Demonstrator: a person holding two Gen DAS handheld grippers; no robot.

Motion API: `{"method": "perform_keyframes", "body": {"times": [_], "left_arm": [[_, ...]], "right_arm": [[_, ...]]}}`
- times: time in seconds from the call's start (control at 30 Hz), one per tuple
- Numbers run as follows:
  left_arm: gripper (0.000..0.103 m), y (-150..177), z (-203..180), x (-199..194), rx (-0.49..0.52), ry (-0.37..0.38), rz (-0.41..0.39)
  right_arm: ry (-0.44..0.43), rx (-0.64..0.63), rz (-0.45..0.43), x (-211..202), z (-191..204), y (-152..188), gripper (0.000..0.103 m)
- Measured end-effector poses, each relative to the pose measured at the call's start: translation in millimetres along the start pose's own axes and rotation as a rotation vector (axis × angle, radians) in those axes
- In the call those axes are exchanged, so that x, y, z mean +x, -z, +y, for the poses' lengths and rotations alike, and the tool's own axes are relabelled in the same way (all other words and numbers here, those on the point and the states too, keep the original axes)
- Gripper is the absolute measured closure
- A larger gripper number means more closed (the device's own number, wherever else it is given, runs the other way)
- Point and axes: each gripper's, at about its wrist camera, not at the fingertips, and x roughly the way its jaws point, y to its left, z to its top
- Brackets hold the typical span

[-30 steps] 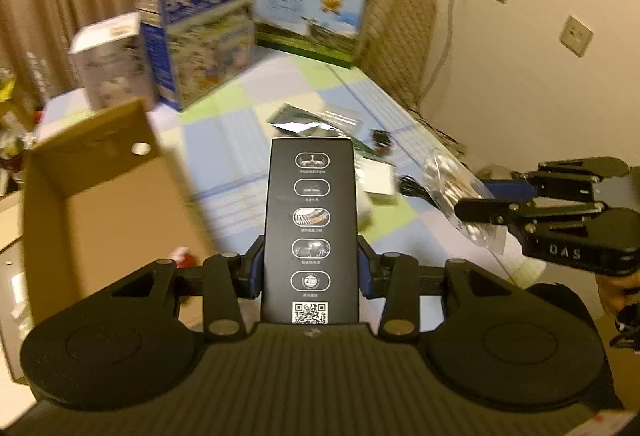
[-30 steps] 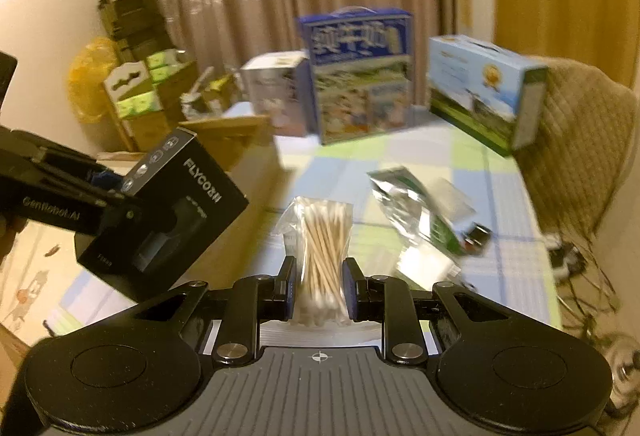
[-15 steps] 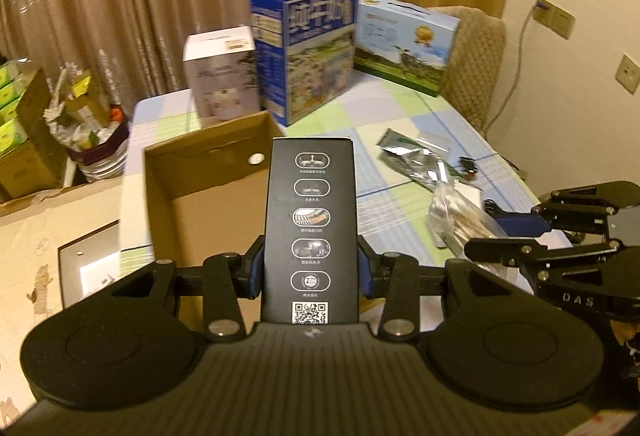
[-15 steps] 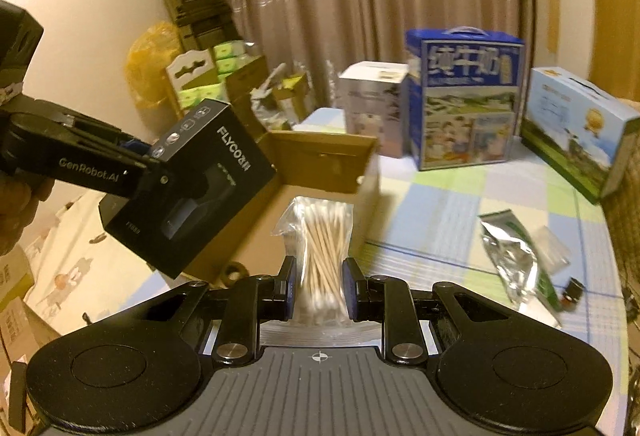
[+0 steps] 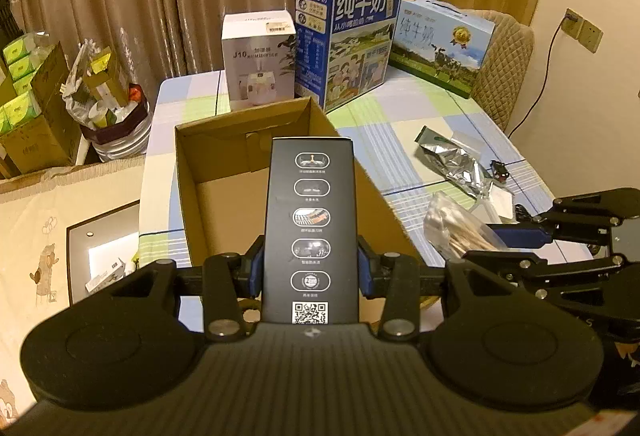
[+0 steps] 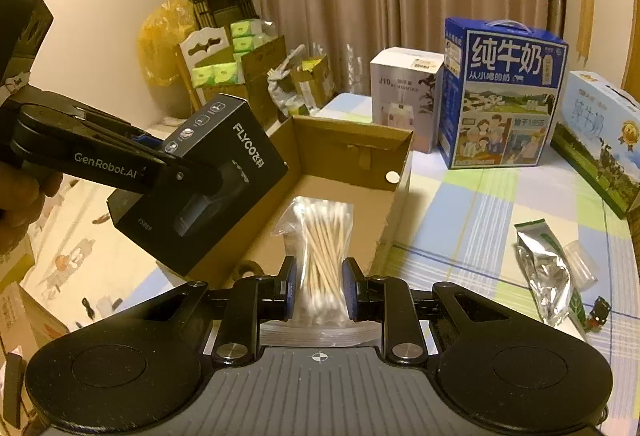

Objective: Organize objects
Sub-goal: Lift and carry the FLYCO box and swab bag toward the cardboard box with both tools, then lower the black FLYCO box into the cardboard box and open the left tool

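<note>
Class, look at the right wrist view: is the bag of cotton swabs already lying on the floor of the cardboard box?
No: the bag of cotton swabs is clamped between the right gripper's fingers, held above the open cardboard box.

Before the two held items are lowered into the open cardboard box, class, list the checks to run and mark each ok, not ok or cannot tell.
1. Left gripper grips the black FLYCO box firmly: ok, pads press on both its sides.
2. Right gripper grips the bag of cotton swabs: ok, pads pinch the bag.
3. Cardboard box is open on top: ok.
4. Room on the floor of the cardboard box: cannot tell, the held items hide part of it.
5. The two grippers are apart: ok, a gap shows between them.
6. Foil pouch lies clear of the path: ok, it is on the table to the right of the cardboard box.
</note>
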Motion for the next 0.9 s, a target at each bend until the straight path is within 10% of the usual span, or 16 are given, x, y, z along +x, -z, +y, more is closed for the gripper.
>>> {"method": "perform_keyframes", "body": {"times": [0.9], "left_arm": [[0.065,1,27,47,-0.029,0.006,0.05]], "right_arm": [[-0.012,-0.004,0.058,51,0,-15,0.082]]}}
